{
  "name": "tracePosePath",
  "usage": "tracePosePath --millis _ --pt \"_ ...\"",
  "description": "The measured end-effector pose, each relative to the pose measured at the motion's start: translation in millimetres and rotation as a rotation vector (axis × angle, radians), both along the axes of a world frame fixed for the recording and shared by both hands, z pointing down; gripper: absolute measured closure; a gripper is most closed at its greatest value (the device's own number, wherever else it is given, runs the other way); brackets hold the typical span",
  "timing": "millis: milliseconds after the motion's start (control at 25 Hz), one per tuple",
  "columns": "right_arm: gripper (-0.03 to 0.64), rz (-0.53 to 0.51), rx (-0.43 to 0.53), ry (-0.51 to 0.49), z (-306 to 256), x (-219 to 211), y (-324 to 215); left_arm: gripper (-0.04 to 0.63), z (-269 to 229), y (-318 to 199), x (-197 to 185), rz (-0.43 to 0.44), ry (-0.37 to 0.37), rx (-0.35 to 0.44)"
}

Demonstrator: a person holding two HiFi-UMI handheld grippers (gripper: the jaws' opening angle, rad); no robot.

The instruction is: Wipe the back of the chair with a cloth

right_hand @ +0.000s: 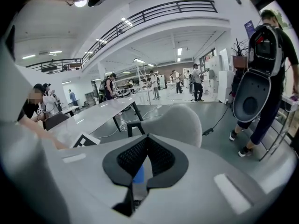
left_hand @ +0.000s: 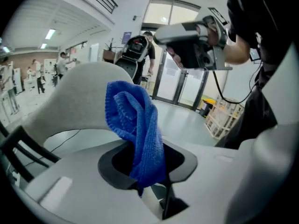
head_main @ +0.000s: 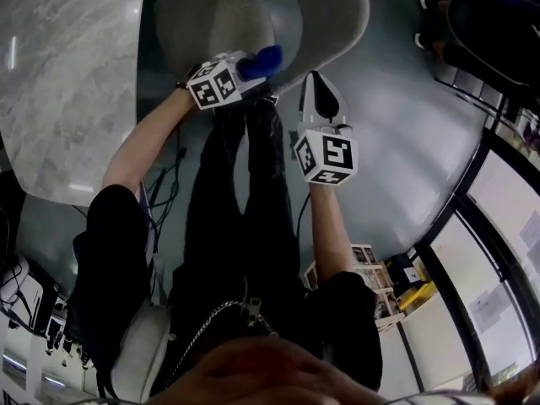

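A grey shell chair (head_main: 253, 15) stands just ahead of me at the top of the head view. My left gripper (head_main: 253, 64) is shut on a blue cloth (head_main: 263, 57), held at the chair's near rim. In the left gripper view the cloth (left_hand: 135, 125) stands bunched up out of the jaws of that gripper (left_hand: 147, 167), with the curved chair back (left_hand: 74, 97) right behind it. My right gripper (head_main: 316, 83) hovers to the right of the cloth, just short of the chair. In its own view the right gripper (right_hand: 145, 141) is shut and holds nothing, and the chair (right_hand: 175, 120) lies beyond it.
A marble-topped table (head_main: 67, 74) is at the left, seen long and pale as the table (right_hand: 96, 113) in the right gripper view. A person carrying a dark chair shell (right_hand: 259, 78) stands at the right. Glass doors (left_hand: 177, 59) and crates (head_main: 380, 281) are farther off.
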State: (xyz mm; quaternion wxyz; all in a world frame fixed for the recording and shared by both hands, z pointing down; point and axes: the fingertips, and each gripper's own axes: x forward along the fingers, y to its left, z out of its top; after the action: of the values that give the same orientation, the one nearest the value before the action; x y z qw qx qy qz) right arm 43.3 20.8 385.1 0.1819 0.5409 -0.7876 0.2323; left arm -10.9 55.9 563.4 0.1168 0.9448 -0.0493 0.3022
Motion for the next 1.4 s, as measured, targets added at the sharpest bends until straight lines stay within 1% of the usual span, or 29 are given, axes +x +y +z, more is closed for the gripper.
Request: tracePosePath --millis 120,240,320,400,560,760,920,1040,1200,1280,1400 --pt "0.614 -0.034 0.018 -0.009 -23.6 -10.7 -6.5 0.482 -57.3 -21.3 -19.2 -0.181 0.034 0.013" --pt "0.614 -0.059 0.041 -0.021 -53.9 -25.1 -12.5 0.482 -121.5 -42.6 -37.8 -0.372 0.086 0.034" --pt "0.614 -0.083 0.056 -0.025 -70.6 -38.6 -13.6 0.482 -154.8 -50.3 -50.9 -0.471 0.107 0.054" --pt "0.614 -0.109 0.073 -0.031 -85.8 -50.0 -14.9 0.480 -182.0 -55.9 -60.1 -0.540 0.117 0.079" --pt "0.614 -0.155 0.109 -0.045 -119.3 -64.8 -6.2 0.480 -231.0 -51.7 -75.7 -0.651 0.124 0.113" --pt "0.615 -0.251 0.145 -0.013 -148.2 -62.8 22.4 0.480 -282.0 -31.6 -90.4 -0.805 0.137 0.183" --pt "0.614 -0.290 0.143 -0.020 -158.5 -49.4 51.4 0.480 -300.4 -2.8 -90.5 -0.888 0.134 0.199" --pt "0.615 -0.328 0.167 -0.032 -173.0 -44.9 73.2 0.480 -312.7 19.5 -82.8 -0.926 0.130 0.205" --pt "0.615 -0.396 0.203 -0.048 -195.0 -35.9 111.1 0.480 -331.5 60.0 -61.4 -0.942 0.128 0.193" --pt "0.615 -0.421 0.223 -0.053 -201.7 -30.1 123.6 0.480 -338.8 74.0 -52.7 -0.943 0.133 0.207" --pt "0.615 -0.441 0.221 -0.058 -201.8 -17.1 150.3 0.480 -342.0 103.1 -39.5 -0.949 0.123 0.209"
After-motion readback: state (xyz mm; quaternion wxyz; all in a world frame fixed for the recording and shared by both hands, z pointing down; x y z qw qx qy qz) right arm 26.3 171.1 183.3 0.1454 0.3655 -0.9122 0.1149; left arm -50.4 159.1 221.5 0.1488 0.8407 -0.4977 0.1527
